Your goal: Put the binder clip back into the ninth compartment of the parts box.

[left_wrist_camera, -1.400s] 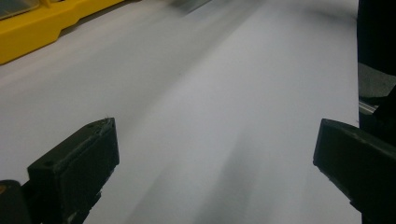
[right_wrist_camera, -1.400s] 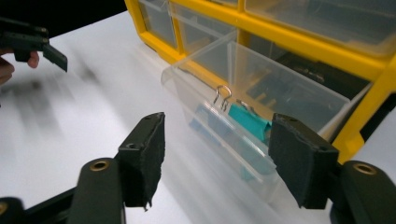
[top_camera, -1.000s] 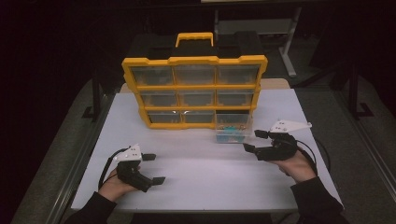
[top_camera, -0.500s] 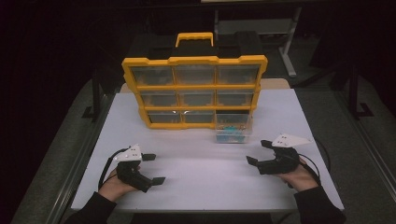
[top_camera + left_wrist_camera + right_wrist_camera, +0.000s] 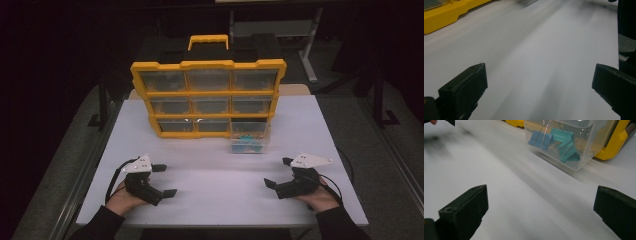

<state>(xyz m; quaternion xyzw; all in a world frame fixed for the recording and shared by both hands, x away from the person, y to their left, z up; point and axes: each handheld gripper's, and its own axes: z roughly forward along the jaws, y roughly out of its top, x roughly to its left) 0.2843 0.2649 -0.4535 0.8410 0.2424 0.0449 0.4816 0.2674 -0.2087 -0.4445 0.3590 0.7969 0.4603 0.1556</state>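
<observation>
Clear plastic bin [image 5: 249,137] of binder clips [image 5: 555,141] sat before the yellow organizer [image 5: 207,95], light and slick; your right gripper [image 5: 280,174], just opened wide, held nothing—grip its stiff rim.

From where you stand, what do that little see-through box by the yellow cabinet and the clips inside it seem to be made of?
The little box looks like clear, glossy plastic: its contents and the yellow cabinet show straight through its walls. The clips appear to be painted sheet metal, blue and teal with a matte coat, and their thin silvery wire handles glint like bare steel, though that is only how it looks.
</observation>
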